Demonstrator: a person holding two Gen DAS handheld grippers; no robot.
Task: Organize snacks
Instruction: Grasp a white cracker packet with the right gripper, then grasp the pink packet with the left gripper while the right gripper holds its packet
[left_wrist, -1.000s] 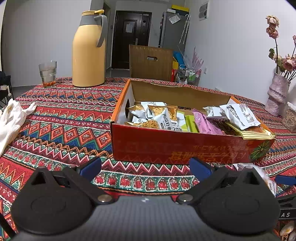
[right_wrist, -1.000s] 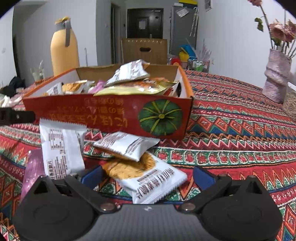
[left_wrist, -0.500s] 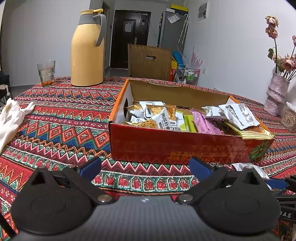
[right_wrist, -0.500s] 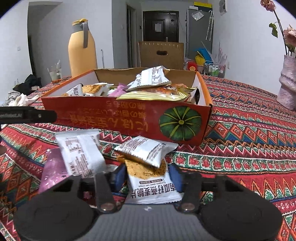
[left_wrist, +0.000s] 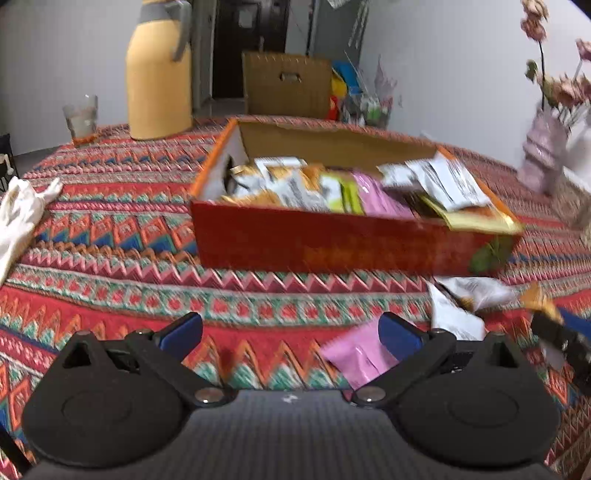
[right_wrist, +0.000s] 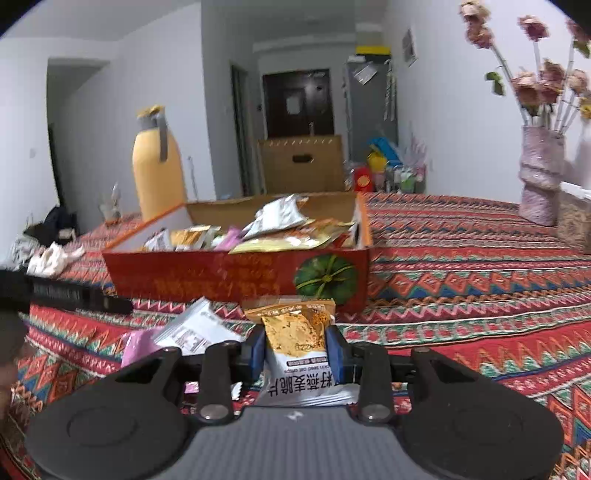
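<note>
My right gripper is closing its jaws, and the blue pads press both sides of an orange-and-white snack packet, held upright just off the cloth. Beyond it stands the red cardboard box with a pumpkin picture, holding several snack packets. A white packet and a pink packet lie loose on the tablecloth to the left. My left gripper hovers open in front of the box, nothing between its fingers. The pink packet lies by its right finger, the white packet further right.
A yellow thermos jug and a glass stand at the back left. A white cloth lies at the left edge. A vase of flowers and a woven basket stand at the far right.
My right gripper has gone from wide open to shut on the orange-and-white packet and raised it off the pile. My left gripper has swung right and tipped down, bringing the loose packets into view.
</note>
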